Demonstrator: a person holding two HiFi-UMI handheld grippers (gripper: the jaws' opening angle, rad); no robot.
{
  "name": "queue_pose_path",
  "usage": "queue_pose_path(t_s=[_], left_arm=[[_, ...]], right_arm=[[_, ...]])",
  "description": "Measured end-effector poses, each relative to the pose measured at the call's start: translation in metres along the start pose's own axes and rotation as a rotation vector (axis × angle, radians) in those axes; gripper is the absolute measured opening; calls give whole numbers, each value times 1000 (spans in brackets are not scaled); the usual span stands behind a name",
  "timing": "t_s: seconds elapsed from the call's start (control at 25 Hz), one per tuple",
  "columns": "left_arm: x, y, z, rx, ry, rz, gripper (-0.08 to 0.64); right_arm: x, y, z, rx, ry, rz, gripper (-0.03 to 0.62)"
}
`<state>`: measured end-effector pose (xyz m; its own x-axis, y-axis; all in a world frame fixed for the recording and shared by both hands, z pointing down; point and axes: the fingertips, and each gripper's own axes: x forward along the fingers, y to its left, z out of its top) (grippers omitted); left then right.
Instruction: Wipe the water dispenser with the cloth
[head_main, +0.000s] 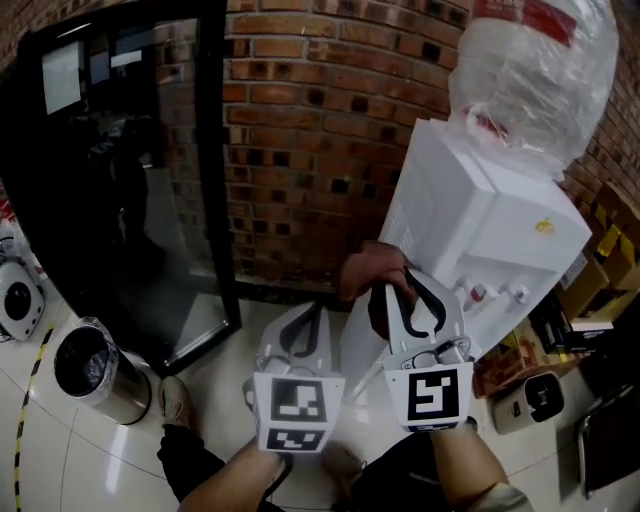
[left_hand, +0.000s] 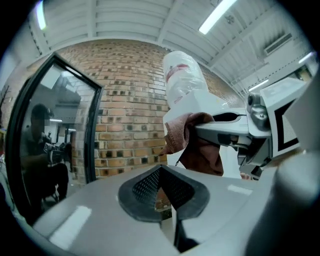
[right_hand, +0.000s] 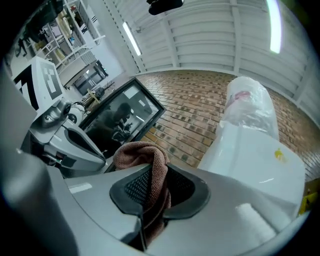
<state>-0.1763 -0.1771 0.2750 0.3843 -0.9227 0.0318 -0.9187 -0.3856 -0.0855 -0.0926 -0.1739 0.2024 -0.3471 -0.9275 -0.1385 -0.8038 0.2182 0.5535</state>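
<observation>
While the right gripper was clenched on the brown cloth, the fabric sat bunched between its jaws, one fold spilling over the top and the rest trailing down behind the pads. It was held just beside the lower side panel of the white water dispenser, which stood against the brick wall. No view showed whether the cloth was touching the panel. The left gripper was close alongside, its jaws drawn together on nothing, and it was not touching the dispenser.

The main risk seemed to lie in the way the cloth was held. It was gripped as a lump, with little fabric ahead of the jaw tips, so a wiping stroke might have put hard plastic against the panel instead of cloth. Friction along the panel could also have tugged the fold out of the pinch. The plastic-wrapped bottle on top probably made the unit top-heavy, so a firm sideways push might have rocked it. A stroke straying round to the front could have pressed the taps.
</observation>
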Motion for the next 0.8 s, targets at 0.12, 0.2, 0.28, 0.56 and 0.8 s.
queue_pose_path(t_s=[0.12, 0.2, 0.28, 0.56, 0.8], left_arm=[[-13, -14, 43, 71, -24, 15, 0], [-22, -27, 74, 106, -46, 29, 0], [-30, -40, 103, 127, -60, 37, 0], [-43, -72, 177, 149, -124, 28, 0], [-54, -80, 180, 137, -147, 8, 0]], right_arm=[[-15, -25, 28, -8, -41, -3, 74], [-24, -46, 51, -25, -61, -3, 74], [-27, -71, 74, -52, -80, -8, 74], [-8, -136, 118, -177, -74, -63, 74], [30, -141, 92, -333, 77, -63, 74]])
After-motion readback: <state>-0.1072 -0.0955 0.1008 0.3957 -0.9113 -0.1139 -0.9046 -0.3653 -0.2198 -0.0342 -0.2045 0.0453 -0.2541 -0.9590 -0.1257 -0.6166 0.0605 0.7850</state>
